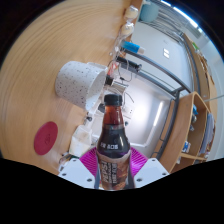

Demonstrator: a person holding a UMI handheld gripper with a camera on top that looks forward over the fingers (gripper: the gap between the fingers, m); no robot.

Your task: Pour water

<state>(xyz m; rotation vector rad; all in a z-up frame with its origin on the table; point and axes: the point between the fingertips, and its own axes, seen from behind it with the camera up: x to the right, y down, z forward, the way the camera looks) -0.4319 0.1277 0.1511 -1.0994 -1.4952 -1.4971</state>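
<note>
While the tool (112,170) clamps a dark, labelled plastic bottle (112,140) between magenta pads, a speckled white cup (78,80) stands beyond; flat pink disc (45,137) lies on the wooden counter (40,85).

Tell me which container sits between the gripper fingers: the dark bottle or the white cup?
The dark bottle, upright between the fingers with its label facing the camera. The white cup stands farther off on the table, beyond it.

Pale tan wooden worktop (40,85) spread across the left. Grey floor (150,100) to the right. Metal-framed shelving (185,125) at far right, bright ceiling strip lights (185,17) beyond.
</note>
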